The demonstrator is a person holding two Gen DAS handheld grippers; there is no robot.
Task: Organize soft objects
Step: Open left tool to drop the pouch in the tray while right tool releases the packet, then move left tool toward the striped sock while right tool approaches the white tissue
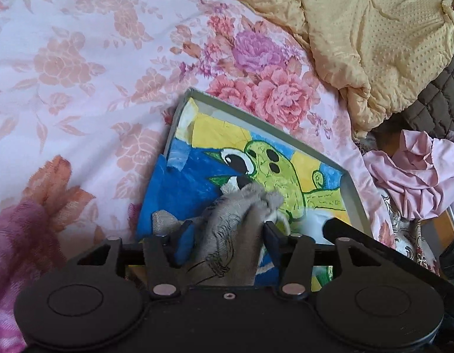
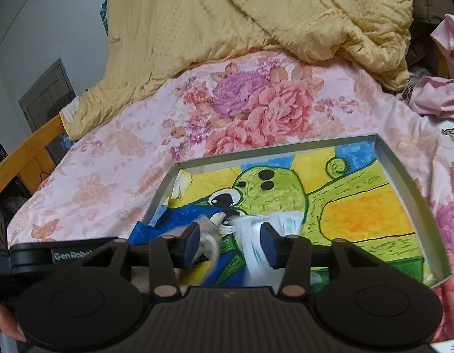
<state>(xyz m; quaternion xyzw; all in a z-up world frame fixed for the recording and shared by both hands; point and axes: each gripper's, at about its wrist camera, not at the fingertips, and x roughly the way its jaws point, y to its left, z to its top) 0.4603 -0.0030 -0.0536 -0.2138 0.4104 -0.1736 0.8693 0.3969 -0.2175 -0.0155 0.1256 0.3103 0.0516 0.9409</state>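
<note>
A shallow grey box lid (image 1: 274, 123) lined with a green cartoon drawing lies on the floral bedspread (image 1: 80, 58); it also shows in the right wrist view (image 2: 403, 182). My left gripper (image 1: 227, 232) is over the box, its jaws around a grey-beige sock (image 1: 244, 206) that rests on the drawing. My right gripper (image 2: 230, 244) is open over the box, with a blurred white and light-blue cloth (image 2: 256, 241) between its pads (image 2: 269, 244). The grey sock (image 2: 208, 229) lies just left of that cloth.
A yellow quilt (image 1: 359, 29) is heaped at the back of the bed. Crumpled pink fabric (image 1: 418, 170) and a brown quilted cover (image 1: 441, 94) lie to the right. A wooden bed frame (image 2: 27, 153) and a grey wall stand at the left.
</note>
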